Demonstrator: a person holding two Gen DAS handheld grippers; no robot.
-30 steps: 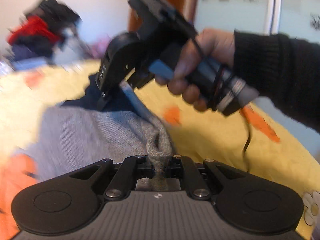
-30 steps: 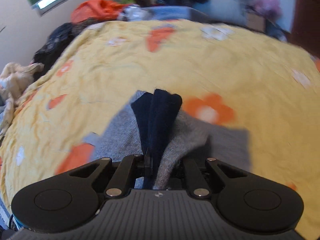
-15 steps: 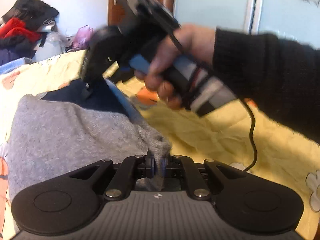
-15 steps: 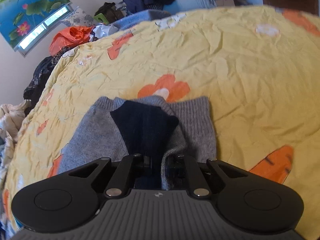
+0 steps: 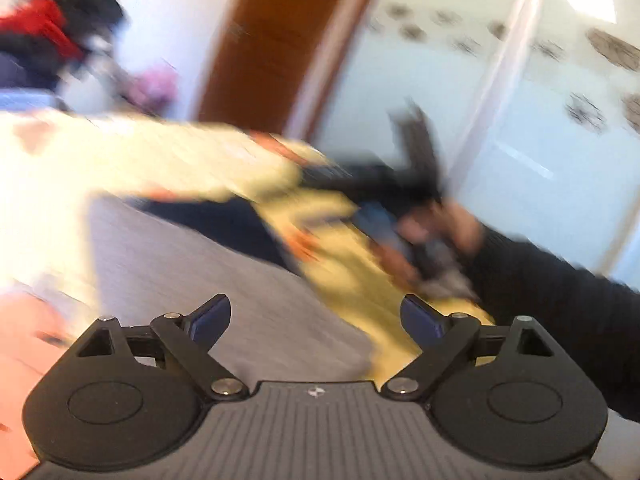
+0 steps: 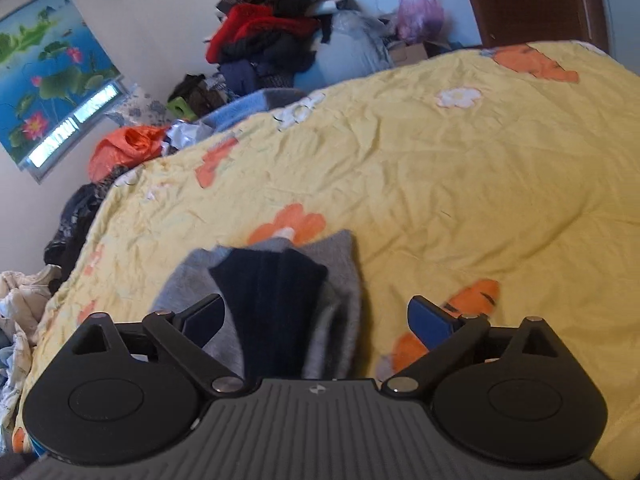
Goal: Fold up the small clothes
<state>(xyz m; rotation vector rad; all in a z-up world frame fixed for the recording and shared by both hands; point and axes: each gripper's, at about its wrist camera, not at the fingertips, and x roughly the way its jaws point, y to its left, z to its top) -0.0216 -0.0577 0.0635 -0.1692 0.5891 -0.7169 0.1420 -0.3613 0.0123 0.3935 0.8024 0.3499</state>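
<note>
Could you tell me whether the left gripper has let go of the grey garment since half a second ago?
Yes: the left gripper now stands open, clear of the grey garment on the yellow bedspread.

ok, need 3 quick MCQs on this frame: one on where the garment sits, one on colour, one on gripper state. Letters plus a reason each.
1. Where does the garment lie?
A. on the yellow bedspread
B. on the clothes pile by the wall
C. hanging from the door

2. What colours is the garment?
A. red and white
B. grey with a navy panel
C. all orange

3. What state is the right gripper in?
A. shut on the garment
B. open, holding nothing
C. out of view

Answers:
1 A: it lies flat on the flowered bedspread.
2 B: a grey knit surrounds a dark navy middle.
3 B: the fingers stand wide apart, with the garment loose below.

The left gripper is open too.
</note>
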